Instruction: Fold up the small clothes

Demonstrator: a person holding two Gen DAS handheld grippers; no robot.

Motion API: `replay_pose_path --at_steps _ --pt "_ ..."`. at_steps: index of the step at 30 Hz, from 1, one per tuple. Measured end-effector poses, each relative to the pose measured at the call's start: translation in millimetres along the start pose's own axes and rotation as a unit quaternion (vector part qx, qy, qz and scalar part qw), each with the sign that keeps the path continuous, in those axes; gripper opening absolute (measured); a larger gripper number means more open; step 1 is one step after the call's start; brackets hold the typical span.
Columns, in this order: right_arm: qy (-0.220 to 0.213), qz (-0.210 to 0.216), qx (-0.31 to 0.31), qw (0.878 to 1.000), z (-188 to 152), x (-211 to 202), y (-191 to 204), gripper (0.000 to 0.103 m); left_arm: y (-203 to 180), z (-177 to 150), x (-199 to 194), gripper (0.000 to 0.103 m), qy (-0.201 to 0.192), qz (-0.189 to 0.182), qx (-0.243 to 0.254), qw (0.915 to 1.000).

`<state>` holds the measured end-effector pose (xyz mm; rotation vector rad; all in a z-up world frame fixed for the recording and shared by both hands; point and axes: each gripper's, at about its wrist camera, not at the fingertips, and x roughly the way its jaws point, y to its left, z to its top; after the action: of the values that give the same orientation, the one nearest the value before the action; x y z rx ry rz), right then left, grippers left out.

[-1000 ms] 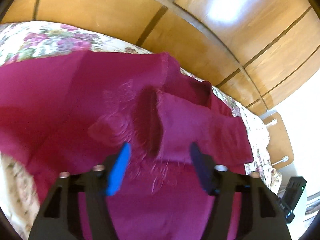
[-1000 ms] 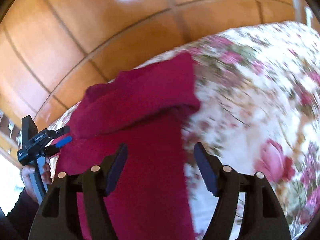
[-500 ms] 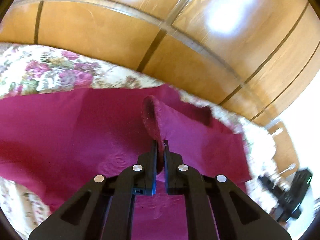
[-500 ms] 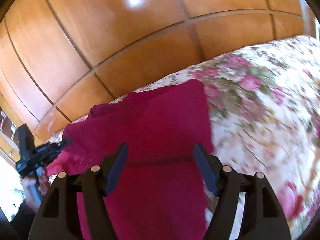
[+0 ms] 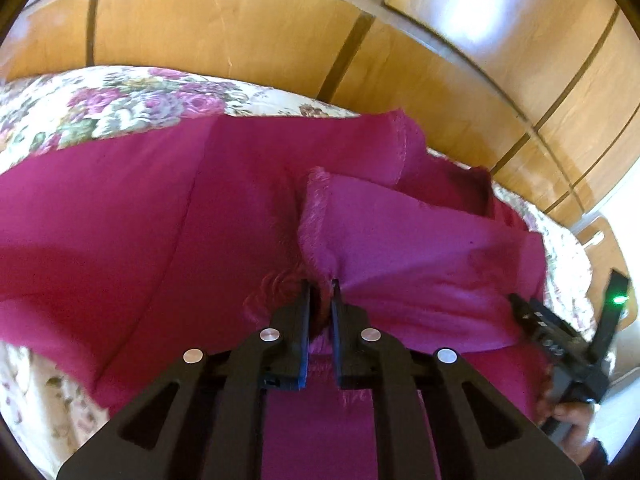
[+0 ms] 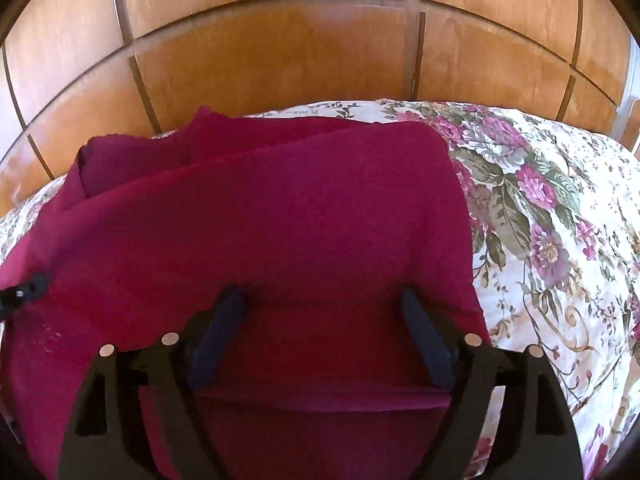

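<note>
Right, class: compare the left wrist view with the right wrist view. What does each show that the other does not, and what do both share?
Only the left wrist view shows the left tongs shut on a raised fold of the magenta garment, plus the person's hand holding the other tool at the right edge.

Only the right wrist view shows the right tongs open over the cloth, with a folded-over edge lying between the jaws.

Both show the garment, the floral bedspread and the wooden panelled wall.
</note>
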<state>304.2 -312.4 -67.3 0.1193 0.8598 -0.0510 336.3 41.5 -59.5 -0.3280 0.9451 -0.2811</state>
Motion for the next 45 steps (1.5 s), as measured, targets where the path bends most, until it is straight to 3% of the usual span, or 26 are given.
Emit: replay_pose_path --at_steps 2,8,9,10,14,18,22,25,27,28,29,30,33,36,39,41,45 --pt "0.001 -0.002 -0.001 1.000 -0.7 0.7 -1.7 0.085 11.5 -5.1 -17.9 0.027 -0.008 -0.009 -0.018 0.9998" --pt "0.002 -0.009 -0.005 1.000 2.8 3.6 -0.4 0.086 95.3 -26.3 -87.8 0.029 -0.052 -0.007 -0.119 0.9915" --pt "0.001 -0.008 -0.003 1.000 4.3 4.3 -0.8 0.086 114.9 -31.4 -103.6 0.034 -0.066 0.011 -0.136 0.9884" --pt "0.001 -0.009 -0.004 1.000 4.4 4.5 -0.7 0.086 130.7 -36.1 -116.4 0.046 -0.079 0.025 -0.154 0.9846" --pt "-0.002 -0.026 -0.012 1.000 4.8 3.4 3.8 0.088 209.2 -52.7 -168.7 0.048 -0.120 0.077 -0.238 0.9608" --pt "-0.004 -0.038 -0.016 0.999 4.3 0.9 7.3 0.092 284.7 -66.4 -209.4 0.048 -0.150 0.082 -0.329 0.9286" --pt "-0.003 -0.050 -0.017 0.999 5.1 1.7 7.8 0.095 323.3 -66.1 -220.5 0.048 -0.158 0.078 -0.388 0.9047" --pt "-0.004 -0.056 -0.019 0.998 5.4 2.3 7.7 0.097 344.7 -62.3 -213.7 0.048 -0.153 0.076 -0.417 0.8927" --pt "-0.004 -0.058 -0.018 0.998 5.5 2.6 6.9 0.097 358.9 -58.0 -207.7 0.040 -0.152 0.080 -0.435 0.8840" --pt "-0.004 -0.058 -0.018 0.998 5.1 2.3 6.2 0.098 361.1 -54.8 -206.5 0.028 -0.152 0.092 -0.437 0.8817" --pt "-0.004 -0.059 -0.018 0.998 4.8 2.0 6.1 0.098 362.5 -51.7 -208.4 0.013 -0.155 0.100 -0.431 0.8832" --pt "-0.004 -0.059 -0.018 0.998 4.8 2.0 5.9 0.098 358.0 -45.7 -209.0 0.008 -0.157 0.110 -0.418 0.8878" --pt "-0.004 -0.057 -0.017 0.998 4.9 2.3 5.3 0.098 334.4 -29.8 -215.3 0.008 -0.172 0.113 -0.376 0.9036" --pt "-0.004 -0.059 -0.018 0.998 4.1 1.9 5.7 0.098 272.6 -6.2 -224.3 0.008 -0.192 0.093 -0.284 0.9351" --pt "-0.004 -0.059 -0.018 0.998 3.5 1.4 6.0 0.098 205.2 10.1 -216.7 0.008 -0.192 0.056 -0.201 0.9590" --pt "-0.003 -0.057 -0.017 0.998 4.1 2.1 4.6 0.098 164.6 14.9 -204.7 0.008 -0.187 0.031 -0.161 0.9685" --pt "-0.003 -0.056 -0.017 0.998 4.2 2.5 3.9 0.098 70.8 11.1 -150.4 0.008 -0.138 -0.021 -0.076 0.9873"
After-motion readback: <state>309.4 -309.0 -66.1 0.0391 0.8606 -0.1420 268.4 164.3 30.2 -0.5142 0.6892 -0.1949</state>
